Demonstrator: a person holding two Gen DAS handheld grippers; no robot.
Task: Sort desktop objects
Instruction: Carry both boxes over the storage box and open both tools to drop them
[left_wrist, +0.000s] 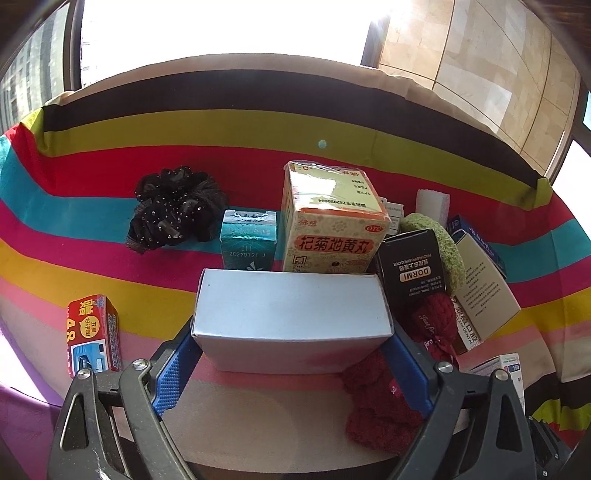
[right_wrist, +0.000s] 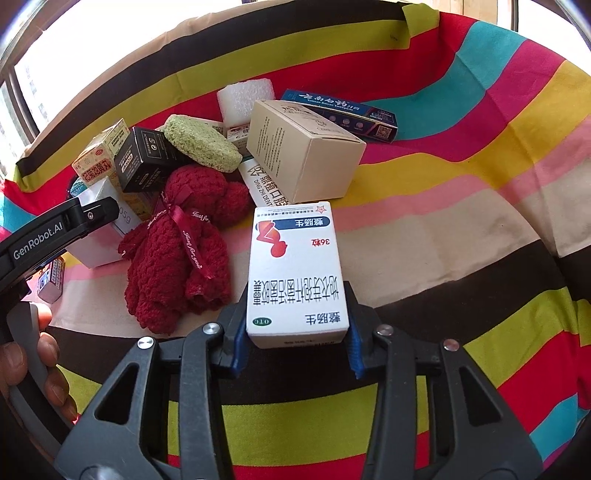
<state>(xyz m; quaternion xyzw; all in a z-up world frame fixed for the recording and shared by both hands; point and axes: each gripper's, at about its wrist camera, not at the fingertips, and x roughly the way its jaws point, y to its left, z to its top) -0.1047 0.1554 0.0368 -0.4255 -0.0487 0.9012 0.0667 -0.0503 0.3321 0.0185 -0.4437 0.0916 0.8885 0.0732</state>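
Observation:
My left gripper (left_wrist: 291, 354) is shut on a plain white box (left_wrist: 291, 314), held just above the striped cloth; the same box (right_wrist: 99, 221) shows at the left of the right wrist view. My right gripper (right_wrist: 295, 343) is shut on a white medicine box with red and blue print (right_wrist: 295, 273). A dark red knitted item with ribbon (right_wrist: 181, 251) lies left of it and also shows in the left wrist view (left_wrist: 384, 398). Behind stand a yellow medicine box (left_wrist: 328, 225), a teal box (left_wrist: 249, 240) and a black DORMI box (left_wrist: 412, 269).
A black beaded scrunchie (left_wrist: 173, 210) and a red box (left_wrist: 92, 332) lie to the left. A green knitted pad (right_wrist: 201, 147), a beige box (right_wrist: 303, 155), a blue toothpaste box (right_wrist: 343, 114) and white foam (right_wrist: 245, 99) crowd the pile. A striped cloth (right_wrist: 461, 221) covers the table.

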